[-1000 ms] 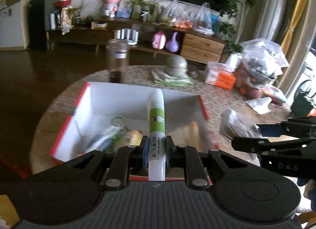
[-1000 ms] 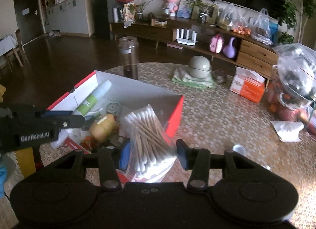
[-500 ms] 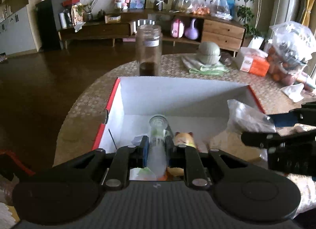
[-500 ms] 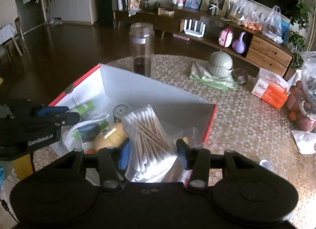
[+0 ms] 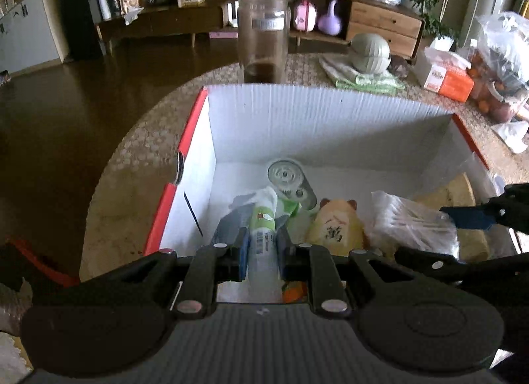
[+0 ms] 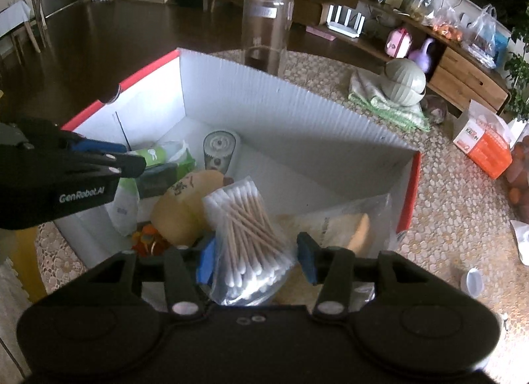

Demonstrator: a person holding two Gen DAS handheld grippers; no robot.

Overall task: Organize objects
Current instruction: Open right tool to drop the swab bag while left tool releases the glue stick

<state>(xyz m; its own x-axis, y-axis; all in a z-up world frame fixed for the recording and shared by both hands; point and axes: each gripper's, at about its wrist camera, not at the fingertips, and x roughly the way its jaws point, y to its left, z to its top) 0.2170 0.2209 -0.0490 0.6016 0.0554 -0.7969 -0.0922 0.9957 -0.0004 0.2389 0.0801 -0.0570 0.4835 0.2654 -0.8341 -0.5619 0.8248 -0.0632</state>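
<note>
A white box with red rims (image 5: 297,119) (image 6: 264,99) stands on the round table. My left gripper (image 5: 263,253) is shut on a white-and-green tube (image 5: 263,235), tip pointing down into the box's left part; the tube also shows in the right wrist view (image 6: 150,155). My right gripper (image 6: 256,260) is shut on a clear bag of cotton swabs (image 6: 246,235), held inside the box over its right part; the bag shows in the left wrist view (image 5: 406,225). In the box lie a yellow hamster toy (image 5: 334,228) (image 6: 185,205), a clear cap (image 5: 286,179) and a packet (image 6: 334,225).
A tall glass jar (image 5: 263,43) (image 6: 266,26) stands just behind the box. A green lidded bowl on a cloth (image 6: 405,81), an orange tissue box (image 6: 482,142) and bags of fruit (image 5: 499,53) lie to the right. A small white cap (image 6: 474,281) lies on the table.
Both grippers moved forward and down into the box. The tube tipped from upright above the box to pointing down inside it. The swab bag came in over the box's right part.
</note>
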